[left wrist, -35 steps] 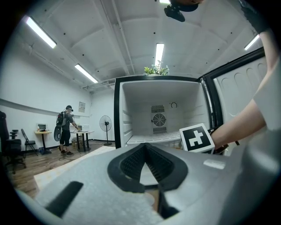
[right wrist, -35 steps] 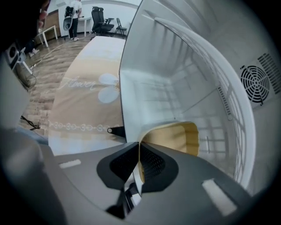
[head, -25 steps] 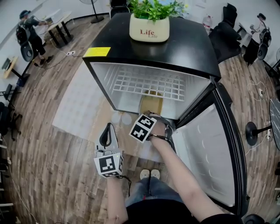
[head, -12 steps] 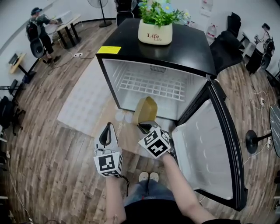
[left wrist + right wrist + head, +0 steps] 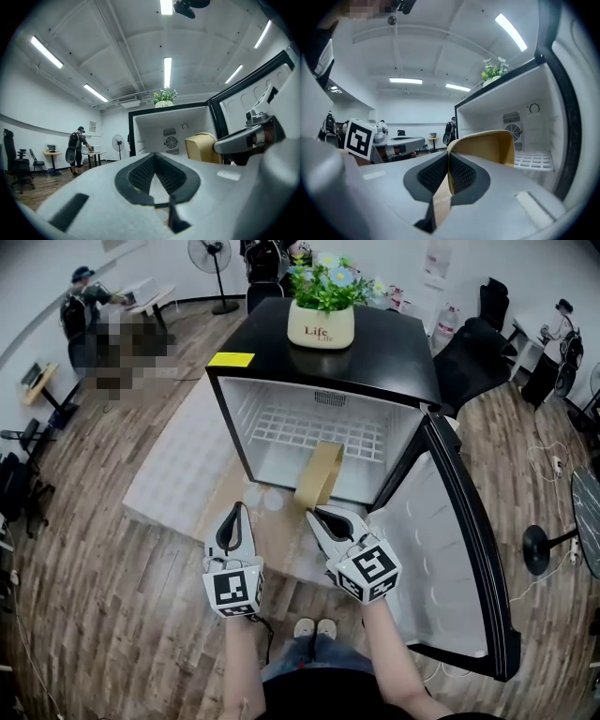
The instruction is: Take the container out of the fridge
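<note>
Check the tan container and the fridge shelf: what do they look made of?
The container: thin, matte tan sheet, plastic or moulded fibre, can't tell which; its wall sits pinched between the right tongs. The shelf: white grid of thin bars, probably coated metal wire.

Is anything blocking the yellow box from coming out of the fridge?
Nothing visible. The right gripper holds the container at the fridge opening; the door is swung wide, the left gripper aside.
</note>
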The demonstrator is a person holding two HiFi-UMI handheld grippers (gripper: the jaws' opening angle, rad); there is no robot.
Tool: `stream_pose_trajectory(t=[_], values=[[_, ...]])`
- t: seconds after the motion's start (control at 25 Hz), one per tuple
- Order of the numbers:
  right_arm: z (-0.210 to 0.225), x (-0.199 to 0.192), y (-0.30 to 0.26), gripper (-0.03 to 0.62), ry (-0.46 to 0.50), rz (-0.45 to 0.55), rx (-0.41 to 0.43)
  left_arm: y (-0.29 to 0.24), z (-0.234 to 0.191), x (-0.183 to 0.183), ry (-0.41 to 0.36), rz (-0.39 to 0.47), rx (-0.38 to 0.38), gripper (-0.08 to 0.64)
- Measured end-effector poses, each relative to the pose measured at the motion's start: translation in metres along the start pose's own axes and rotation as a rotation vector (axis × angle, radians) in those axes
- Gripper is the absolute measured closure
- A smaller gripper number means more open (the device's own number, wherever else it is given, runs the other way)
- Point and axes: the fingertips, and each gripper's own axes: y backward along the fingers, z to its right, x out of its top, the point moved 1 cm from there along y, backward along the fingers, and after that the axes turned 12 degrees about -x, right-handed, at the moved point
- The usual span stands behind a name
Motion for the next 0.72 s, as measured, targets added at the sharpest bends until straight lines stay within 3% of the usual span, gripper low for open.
stream_pose_trajectory(t=[0.28, 0.72], values=[[0.010, 0.031, 0.030, 0.572, -0.066, 0.215, -0.067, -0.006, 0.017, 0.013, -0.014, 0.021, -0.039, 0.552], [0.034, 0.041, 0.048, 0.574, -0.091, 0.295, -0.202, -0.010, 0.029, 0.022, -0.038, 0.038, -0.078, 0.552]])
